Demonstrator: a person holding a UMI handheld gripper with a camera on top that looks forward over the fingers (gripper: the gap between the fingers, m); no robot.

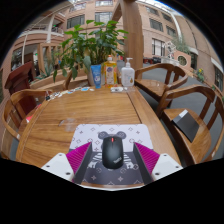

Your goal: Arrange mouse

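Note:
A black mouse (112,150) lies on a grey patterned mouse mat (112,135) on a wooden table (80,110). My gripper (112,158) has its two magenta-padded fingers (78,158) at either side of the mouse. The mouse stands between them with a gap at each side and rests on the mat. The gripper is open.
At the table's far end stand a potted plant (85,45), a blue cup (96,76), a yellow bottle (110,72) and a white pump bottle (127,74). Wooden chairs (185,105) stand to the right and left. A dark notebook (186,124) lies on the right chair.

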